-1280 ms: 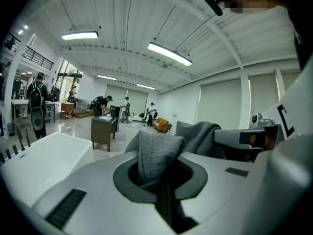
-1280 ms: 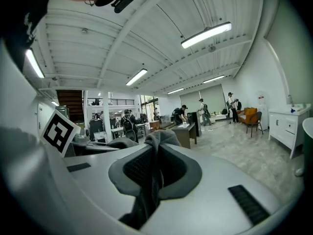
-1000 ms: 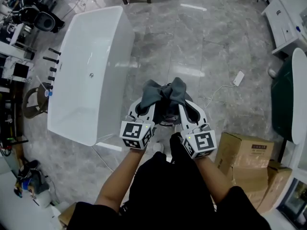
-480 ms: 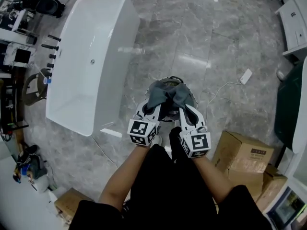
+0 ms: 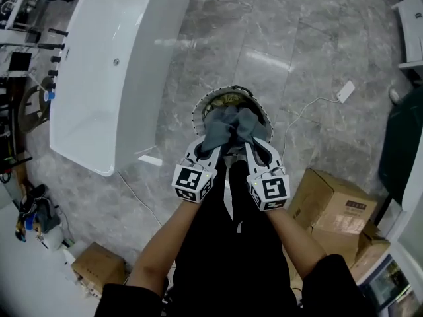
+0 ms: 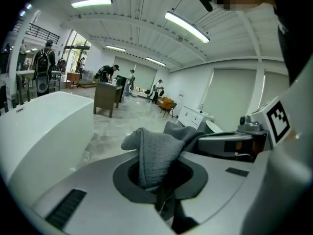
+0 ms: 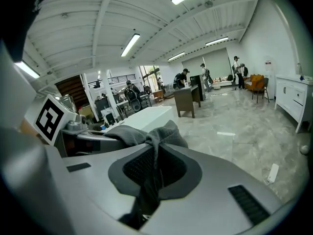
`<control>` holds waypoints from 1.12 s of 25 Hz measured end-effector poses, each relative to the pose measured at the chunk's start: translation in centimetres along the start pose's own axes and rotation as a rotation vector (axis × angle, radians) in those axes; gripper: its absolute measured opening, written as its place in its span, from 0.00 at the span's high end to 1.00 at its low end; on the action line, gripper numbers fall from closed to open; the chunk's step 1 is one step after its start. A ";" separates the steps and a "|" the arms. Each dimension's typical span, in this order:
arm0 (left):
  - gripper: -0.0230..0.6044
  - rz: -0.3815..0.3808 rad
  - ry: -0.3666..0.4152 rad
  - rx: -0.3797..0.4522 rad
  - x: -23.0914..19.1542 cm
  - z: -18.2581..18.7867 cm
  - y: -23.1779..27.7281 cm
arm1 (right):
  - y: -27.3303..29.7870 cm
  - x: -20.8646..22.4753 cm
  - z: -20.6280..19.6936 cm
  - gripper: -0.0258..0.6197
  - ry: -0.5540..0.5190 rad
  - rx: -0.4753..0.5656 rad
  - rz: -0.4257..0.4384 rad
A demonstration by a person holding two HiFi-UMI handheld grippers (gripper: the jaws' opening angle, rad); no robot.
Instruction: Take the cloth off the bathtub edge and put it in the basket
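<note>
The white bathtub (image 5: 112, 65) stands at the far left on the marble floor (image 5: 297, 38). To its right, the left gripper (image 5: 213, 139) has its fingers clamped on one end of the grey cloth (image 5: 229, 125), bunched over the round basket (image 5: 196, 111). The right gripper (image 5: 248, 139) pinches the other end. Cardboard boxes (image 5: 334, 203) sit near right.

We are looking steeply down from head height onto the left gripper (image 5: 213, 140) and right gripper (image 5: 248, 142). Each gripper camera is riding close behind its own fingers, facing out along them. All three views are sharing the cloth (image 5: 228, 125) at the fingertips and the bathtub (image 5: 112, 65) off to the fingers' left.
</note>
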State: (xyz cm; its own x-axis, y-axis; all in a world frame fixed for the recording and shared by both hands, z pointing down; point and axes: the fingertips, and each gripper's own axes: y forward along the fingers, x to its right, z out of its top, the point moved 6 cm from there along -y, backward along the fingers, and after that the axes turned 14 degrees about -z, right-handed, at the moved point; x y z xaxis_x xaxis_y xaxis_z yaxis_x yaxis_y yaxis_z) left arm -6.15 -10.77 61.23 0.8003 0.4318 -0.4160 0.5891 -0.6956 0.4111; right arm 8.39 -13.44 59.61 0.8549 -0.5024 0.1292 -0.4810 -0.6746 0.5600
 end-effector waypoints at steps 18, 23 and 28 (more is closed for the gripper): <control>0.89 -0.033 -0.095 -0.117 -10.6 -16.0 9.4 | 13.1 2.4 -13.8 0.90 -0.007 -0.114 -0.093; 0.89 -0.035 -0.224 -0.099 -13.1 -20.0 11.4 | 16.2 2.4 -17.7 0.90 0.019 -0.163 -0.084; 0.89 -0.034 -0.239 -0.113 -15.7 -23.8 12.8 | 19.1 2.8 -22.4 0.90 0.006 -0.238 -0.064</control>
State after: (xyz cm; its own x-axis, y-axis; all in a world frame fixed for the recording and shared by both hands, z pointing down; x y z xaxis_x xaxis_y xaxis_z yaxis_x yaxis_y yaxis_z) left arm -8.51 -12.76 92.29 0.7388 0.2969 -0.6050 0.6346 -0.6086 0.4763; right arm 5.97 -15.64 88.98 0.8837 -0.4590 0.0918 -0.3672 -0.5580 0.7442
